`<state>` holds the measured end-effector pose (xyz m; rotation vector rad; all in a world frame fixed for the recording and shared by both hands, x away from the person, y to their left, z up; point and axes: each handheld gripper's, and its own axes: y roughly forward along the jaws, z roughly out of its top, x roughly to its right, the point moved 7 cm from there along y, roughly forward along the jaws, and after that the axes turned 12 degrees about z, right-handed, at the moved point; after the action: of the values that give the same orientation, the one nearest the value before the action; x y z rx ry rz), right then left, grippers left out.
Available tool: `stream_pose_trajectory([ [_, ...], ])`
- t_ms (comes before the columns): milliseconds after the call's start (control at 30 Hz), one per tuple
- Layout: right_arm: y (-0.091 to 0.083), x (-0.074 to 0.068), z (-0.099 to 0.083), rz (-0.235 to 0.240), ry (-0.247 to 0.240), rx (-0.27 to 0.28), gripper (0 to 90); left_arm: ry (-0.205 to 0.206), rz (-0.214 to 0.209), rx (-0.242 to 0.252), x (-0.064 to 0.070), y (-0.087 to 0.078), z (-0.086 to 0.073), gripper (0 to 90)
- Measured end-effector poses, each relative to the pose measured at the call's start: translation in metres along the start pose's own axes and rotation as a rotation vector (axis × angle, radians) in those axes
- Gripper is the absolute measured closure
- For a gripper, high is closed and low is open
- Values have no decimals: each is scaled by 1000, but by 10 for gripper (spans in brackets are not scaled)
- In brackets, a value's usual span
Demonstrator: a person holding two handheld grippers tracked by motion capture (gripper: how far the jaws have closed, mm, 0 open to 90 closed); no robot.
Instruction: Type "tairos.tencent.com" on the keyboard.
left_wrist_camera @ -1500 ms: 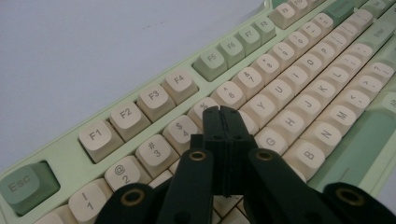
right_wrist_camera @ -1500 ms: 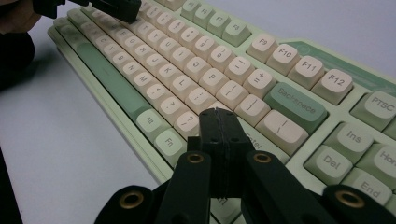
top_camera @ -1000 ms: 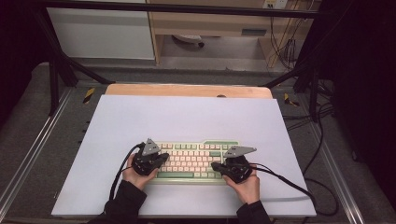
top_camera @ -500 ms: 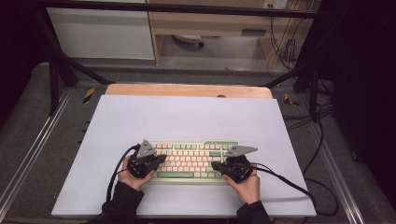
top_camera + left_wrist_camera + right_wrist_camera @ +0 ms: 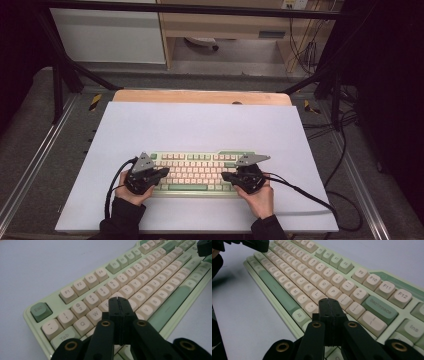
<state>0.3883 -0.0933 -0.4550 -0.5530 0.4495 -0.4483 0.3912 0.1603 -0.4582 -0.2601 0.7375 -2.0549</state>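
A pale green keyboard (image 5: pixel 200 170) with cream and green keycaps lies on the white table near its front edge. My left gripper (image 5: pixel 164 172) is shut, its tip low over the left-hand letter keys; in the left gripper view the closed jaws (image 5: pixel 119 305) hover near the E and R keys of the keyboard (image 5: pixel 140 282). My right gripper (image 5: pixel 225 176) is shut too, over the keyboard's right end. In the right gripper view its tip (image 5: pixel 329 305) sits near the punctuation keys of the keyboard (image 5: pixel 317 277). Nothing is held between either pair of jaws.
A white mat (image 5: pixel 200 125) covers the tabletop, with a wooden strip (image 5: pixel 200 96) along its far edge. Black cables (image 5: pixel 310 197) trail from the right gripper over the table's right side. Dark frame posts (image 5: pixel 57 75) stand at the back left and right.
The left gripper has shifted slightly left and down along the keyboard's left end. The right gripper has stayed almost where it was.
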Motion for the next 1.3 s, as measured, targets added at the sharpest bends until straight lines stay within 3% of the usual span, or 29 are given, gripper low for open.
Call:
stream_pose_trajectory([
  [533, 27, -4, 21, 11, -1, 2, 900, -25, 21, -8, -19, -13, -18, 900],
  [933, 53, 3, 28, -8, 14, -24, 900, -29, 16, -3, -19, -13, -18, 900],
  [1300, 59, 8, 26, -21, 18, -39, 900, -26, 17, -4, -19, -12, -18, 900],
])
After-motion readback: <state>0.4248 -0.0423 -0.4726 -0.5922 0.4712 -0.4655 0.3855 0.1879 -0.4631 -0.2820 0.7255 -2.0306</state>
